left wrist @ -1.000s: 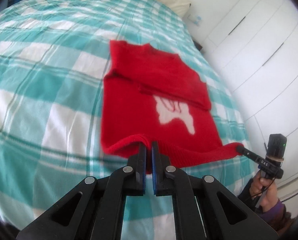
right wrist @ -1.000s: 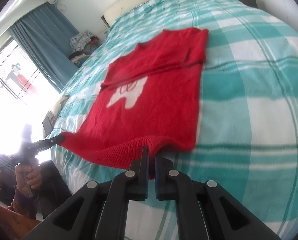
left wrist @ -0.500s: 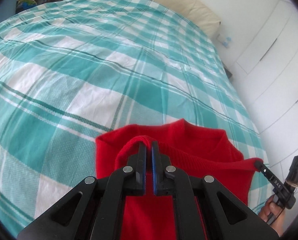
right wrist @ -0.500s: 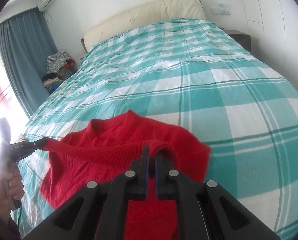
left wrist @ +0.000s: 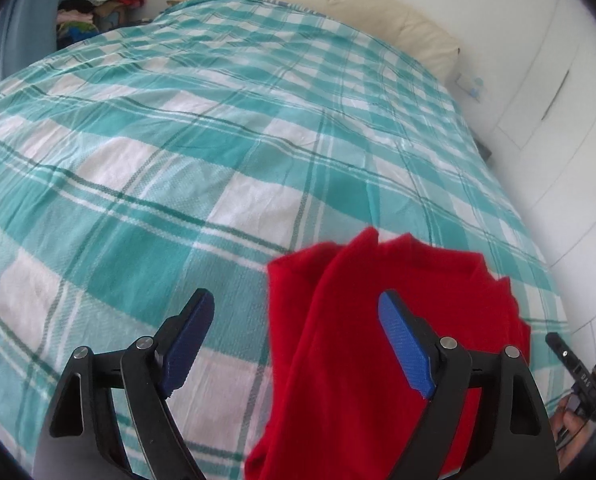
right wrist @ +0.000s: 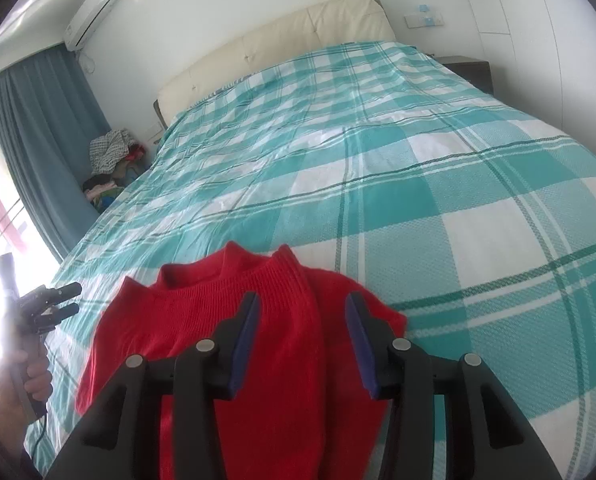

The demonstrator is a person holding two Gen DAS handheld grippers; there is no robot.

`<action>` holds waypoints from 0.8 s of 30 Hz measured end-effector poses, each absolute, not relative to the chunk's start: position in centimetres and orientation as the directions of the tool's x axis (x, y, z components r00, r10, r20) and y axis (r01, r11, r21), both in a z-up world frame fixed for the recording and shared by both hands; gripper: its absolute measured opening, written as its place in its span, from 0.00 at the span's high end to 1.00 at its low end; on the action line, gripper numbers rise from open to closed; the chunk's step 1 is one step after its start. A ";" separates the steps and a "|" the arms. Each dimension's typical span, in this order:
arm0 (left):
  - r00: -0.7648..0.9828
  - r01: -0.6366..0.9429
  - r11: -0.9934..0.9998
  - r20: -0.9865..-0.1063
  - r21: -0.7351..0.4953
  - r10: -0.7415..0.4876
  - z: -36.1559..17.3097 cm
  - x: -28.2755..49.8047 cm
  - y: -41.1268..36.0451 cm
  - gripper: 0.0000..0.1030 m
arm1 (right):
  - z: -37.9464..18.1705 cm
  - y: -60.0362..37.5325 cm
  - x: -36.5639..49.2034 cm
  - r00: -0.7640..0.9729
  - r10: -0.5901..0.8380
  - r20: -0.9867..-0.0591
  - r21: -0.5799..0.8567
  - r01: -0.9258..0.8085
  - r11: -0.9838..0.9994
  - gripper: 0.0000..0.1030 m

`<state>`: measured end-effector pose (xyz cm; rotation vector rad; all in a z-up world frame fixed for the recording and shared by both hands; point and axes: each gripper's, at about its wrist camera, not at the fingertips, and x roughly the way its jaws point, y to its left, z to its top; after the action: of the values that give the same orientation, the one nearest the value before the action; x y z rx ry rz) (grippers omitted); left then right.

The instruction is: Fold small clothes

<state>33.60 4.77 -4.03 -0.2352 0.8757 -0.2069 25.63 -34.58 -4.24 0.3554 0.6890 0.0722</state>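
A small red knit sweater (left wrist: 382,344) lies folded over on itself on the teal-and-white checked bed cover (left wrist: 178,160). It also shows in the right wrist view (right wrist: 274,320), collar end away from me. My left gripper (left wrist: 294,324) is open and empty, above the sweater's left edge. My right gripper (right wrist: 300,320) is open and empty, above the sweater's right part. The left gripper also shows at the left of the right wrist view (right wrist: 64,300), held in a hand, open.
A cream headboard (right wrist: 282,36) stands at the far end of the bed. A pile of clothes (right wrist: 110,156) lies by the blue curtain (right wrist: 38,152). White wardrobe doors (left wrist: 558,92) line the right side.
Both grippers carried the sweater's hem forward over the body towards the collar, then opened and let it go. The sweater now lies folded.
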 end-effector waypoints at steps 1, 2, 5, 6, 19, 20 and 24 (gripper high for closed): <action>0.613 0.106 0.958 -0.741 -0.267 -0.274 -4.2 31.7 4.7 0.15 | -4.2 -34.4 23.9 0.773 0.184 -0.607 0.330 0.035 0.943 0.45; 0.602 0.130 0.960 -0.750 -0.248 -0.275 -4.3 29.9 4.5 0.14 | -4.2 -34.3 22.1 0.773 0.182 -0.608 0.313 0.023 0.949 0.39; 0.558 0.190 0.963 -0.786 -0.192 -0.267 -4.9 24.5 3.6 0.11 | -4.9 -34.0 16.9 0.754 0.154 -0.639 0.251 0.015 0.968 0.33; 0.540 0.210 0.960 -0.797 -0.184 -0.271 -5.1 22.9 3.2 0.11 | -5.3 -33.9 15.3 0.742 0.144 -0.654 0.232 0.017 0.972 0.33; 0.530 0.259 0.957 -0.809 -0.129 -0.253 -11.2 16.3 -1.1 0.05 | -10.8 -32.3 7.1 0.700 0.031 -0.714 0.136 0.096 0.986 0.27; 0.538 0.258 0.958 -0.805 -0.125 -0.250 -11.3 16.2 -1.1 0.05 | -11.0 -32.5 7.1 0.699 0.035 -0.715 0.143 0.097 0.985 0.24; 0.544 0.264 0.961 -0.810 -0.081 -0.218 -11.4 16.2 -1.8 0.02 | -11.2 -32.6 7.2 0.697 0.044 -0.715 0.153 0.094 0.984 0.21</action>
<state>16.15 -1.77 -11.45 0.0523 0.9535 -0.2862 7.16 -32.65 -11.22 0.1835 0.7997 -0.0279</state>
